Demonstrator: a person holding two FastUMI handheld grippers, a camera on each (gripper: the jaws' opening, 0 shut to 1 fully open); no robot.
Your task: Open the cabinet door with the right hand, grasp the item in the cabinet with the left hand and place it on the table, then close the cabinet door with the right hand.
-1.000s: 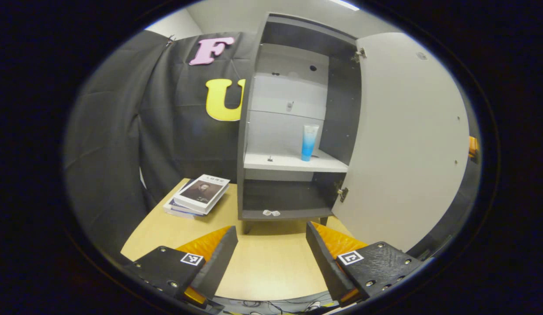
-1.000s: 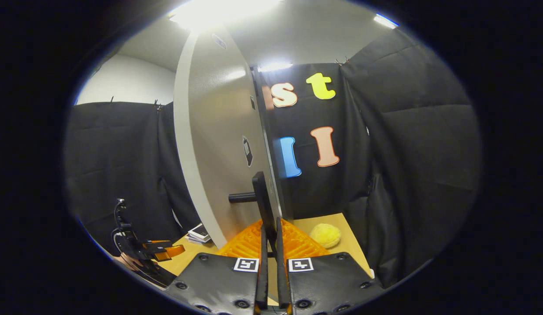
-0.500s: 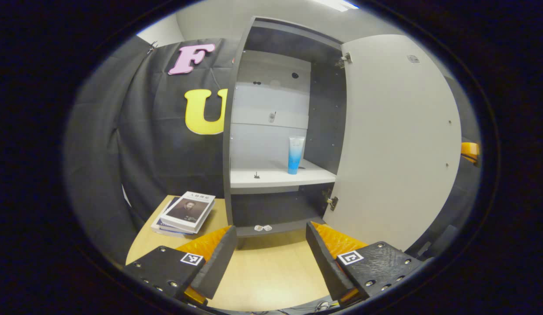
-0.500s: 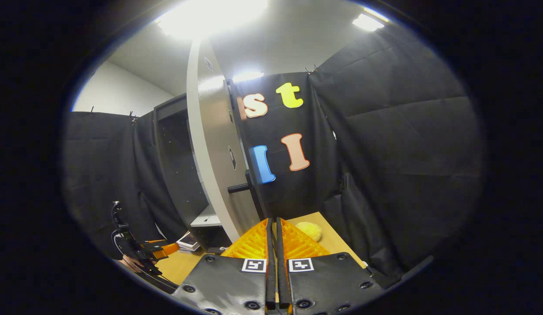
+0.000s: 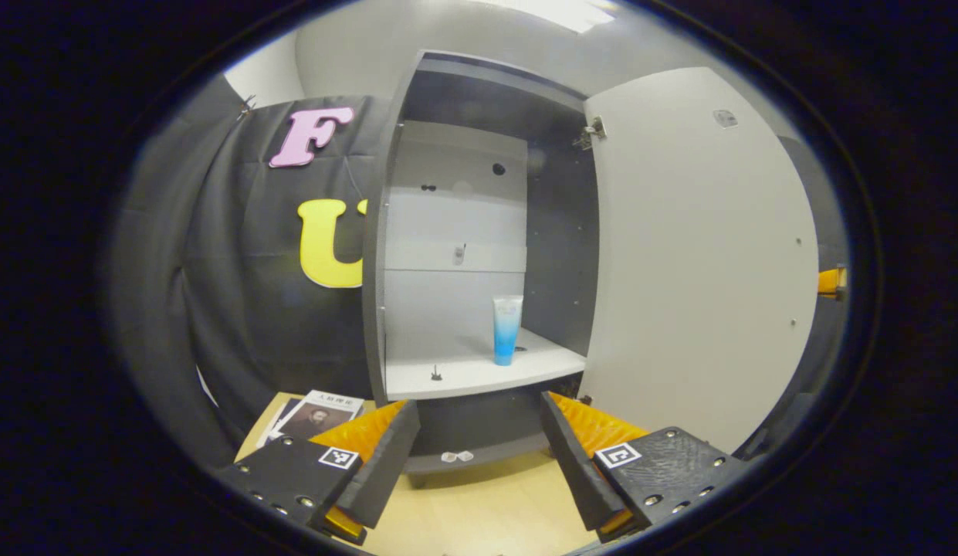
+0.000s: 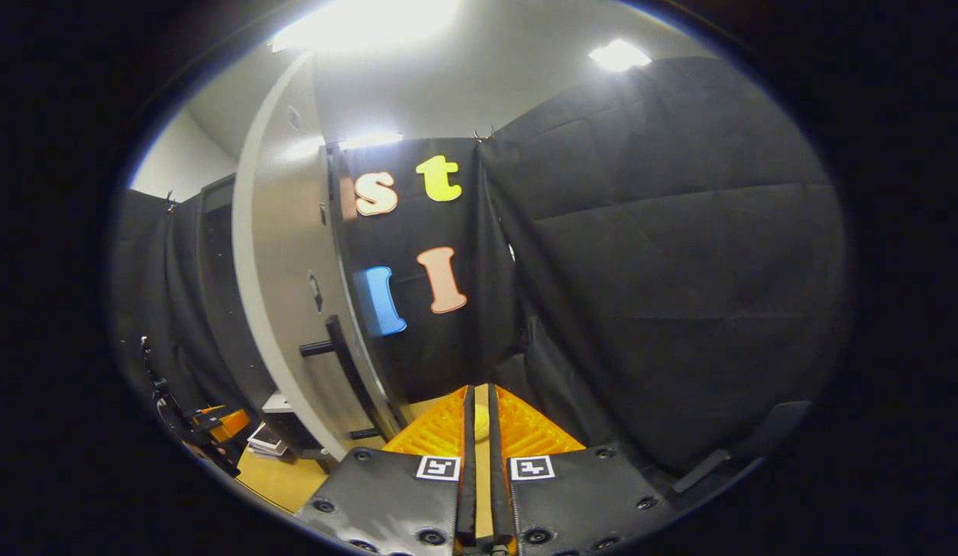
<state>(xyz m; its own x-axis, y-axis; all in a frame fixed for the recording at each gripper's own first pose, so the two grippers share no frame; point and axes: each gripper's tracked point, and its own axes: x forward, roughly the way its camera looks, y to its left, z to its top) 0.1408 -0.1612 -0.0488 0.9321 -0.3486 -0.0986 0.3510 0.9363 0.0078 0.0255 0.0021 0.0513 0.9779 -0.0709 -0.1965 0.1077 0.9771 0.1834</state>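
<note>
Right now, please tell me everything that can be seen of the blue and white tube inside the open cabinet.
The blue and white plastic tube stands upright on its cap end on the white middle shelf, near the shelf's right side and close to the dark inner wall. Its body is pale at the flat top and fades to stronger blue toward the bottom. Nothing touches it except the shelf. A small dark peg stands apart to its left. The left gripper, fingers open, is short of it.

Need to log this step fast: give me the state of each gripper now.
Left gripper: open, holding nothing, facing the blue-and-white tube on the cabinet shelf.
Right gripper: shut, holding nothing, off the dark bar handle.
</note>
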